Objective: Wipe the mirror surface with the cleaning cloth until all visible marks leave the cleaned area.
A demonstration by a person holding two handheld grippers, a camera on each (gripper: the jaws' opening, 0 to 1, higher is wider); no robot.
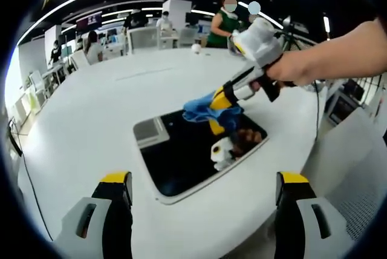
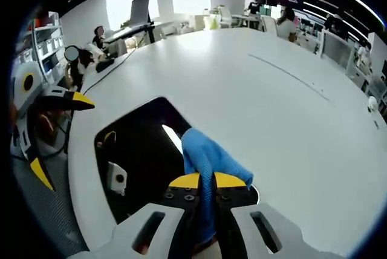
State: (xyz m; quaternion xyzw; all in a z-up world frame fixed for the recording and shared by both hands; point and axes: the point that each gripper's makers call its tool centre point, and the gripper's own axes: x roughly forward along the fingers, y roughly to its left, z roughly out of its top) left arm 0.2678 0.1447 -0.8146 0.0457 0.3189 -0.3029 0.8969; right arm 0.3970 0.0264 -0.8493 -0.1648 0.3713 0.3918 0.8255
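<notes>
A dark, white-framed mirror [image 1: 181, 156] lies flat on the white table [image 1: 91, 108]. In the left gripper view my right gripper [image 1: 222, 106] comes in from the right, held by a hand, and presses a blue cleaning cloth [image 1: 204, 110] onto the mirror's far part. In the right gripper view the cloth [image 2: 208, 159] is pinched between my right gripper's [image 2: 207, 181] yellow-tipped jaws, over the mirror [image 2: 139, 150]. My left gripper [image 1: 204, 181] hangs open above the mirror's near edge; it also shows at the left [image 2: 57, 132] of the right gripper view.
The round white table [image 2: 272, 101] spreads wide around the mirror. People sit and stand at desks [image 1: 145, 35] beyond its far side. A tripod [image 1: 296, 35] stands at the right. The table's edge runs close by the mirror's right side.
</notes>
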